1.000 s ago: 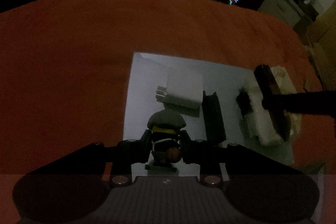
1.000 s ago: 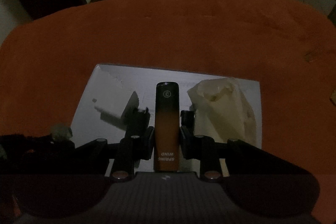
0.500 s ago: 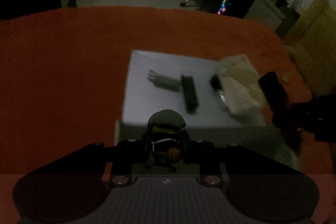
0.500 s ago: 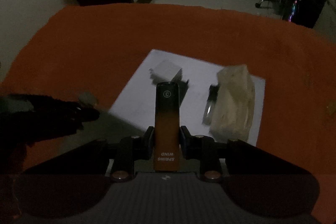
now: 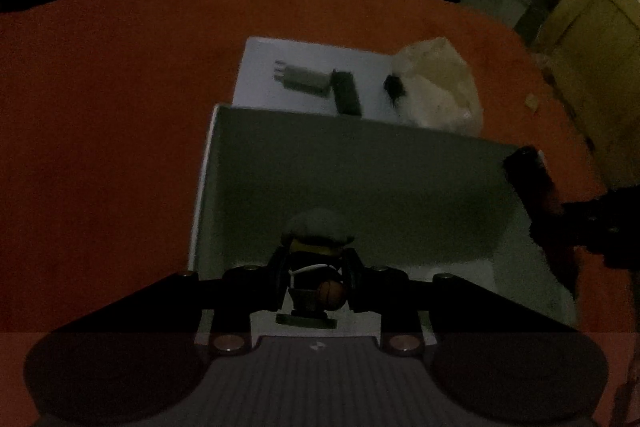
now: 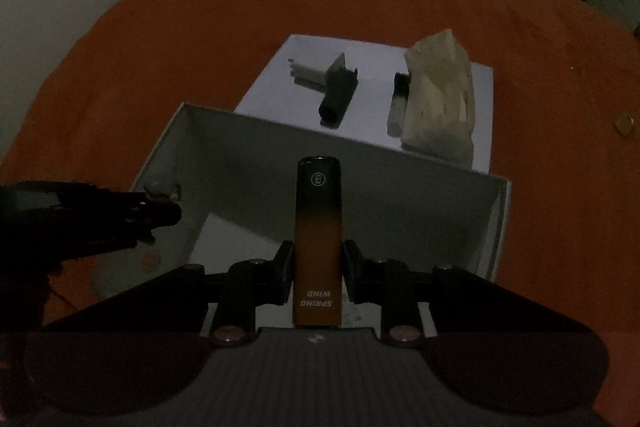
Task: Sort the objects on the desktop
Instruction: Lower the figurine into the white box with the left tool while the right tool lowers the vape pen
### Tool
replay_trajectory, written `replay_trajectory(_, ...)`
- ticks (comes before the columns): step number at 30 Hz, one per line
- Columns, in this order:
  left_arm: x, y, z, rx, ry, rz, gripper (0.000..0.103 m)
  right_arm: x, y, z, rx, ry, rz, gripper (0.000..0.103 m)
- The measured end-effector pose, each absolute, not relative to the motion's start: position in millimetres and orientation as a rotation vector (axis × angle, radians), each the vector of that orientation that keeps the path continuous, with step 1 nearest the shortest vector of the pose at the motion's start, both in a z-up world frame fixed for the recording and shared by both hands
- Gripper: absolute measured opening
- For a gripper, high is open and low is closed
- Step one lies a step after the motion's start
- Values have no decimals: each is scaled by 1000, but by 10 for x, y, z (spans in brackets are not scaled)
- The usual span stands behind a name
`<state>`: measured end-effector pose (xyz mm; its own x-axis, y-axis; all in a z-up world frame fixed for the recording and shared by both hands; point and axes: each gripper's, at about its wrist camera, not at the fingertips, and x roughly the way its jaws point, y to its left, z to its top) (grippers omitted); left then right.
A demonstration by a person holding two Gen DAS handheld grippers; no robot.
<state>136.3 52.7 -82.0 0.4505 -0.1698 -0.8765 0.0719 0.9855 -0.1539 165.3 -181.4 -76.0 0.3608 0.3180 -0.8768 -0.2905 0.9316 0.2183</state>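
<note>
Over open box (image 6: pixel 400 195): left tongs (image 5: pixel 314 281) grip figurine (image 5: pixel 316 259), right tongs (image 6: pixel 316 277) grip vape (image 6: pixel 319 227).

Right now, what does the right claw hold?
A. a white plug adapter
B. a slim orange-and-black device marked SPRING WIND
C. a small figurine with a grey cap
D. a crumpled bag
B: the right claw is shut on the device, printed SPRING WIND, above the open box.
</note>
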Motion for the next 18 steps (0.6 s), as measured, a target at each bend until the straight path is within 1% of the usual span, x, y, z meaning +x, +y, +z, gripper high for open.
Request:
replay_trajectory(12,1161,482,-939,-50,1111,-142,24,1426,-1789,-824,32,1138,384,28)
replay_trajectory(18,1183,433,-1124,-37,1136,-137,24,1412,-1676,-1018,20,1155,382,28)
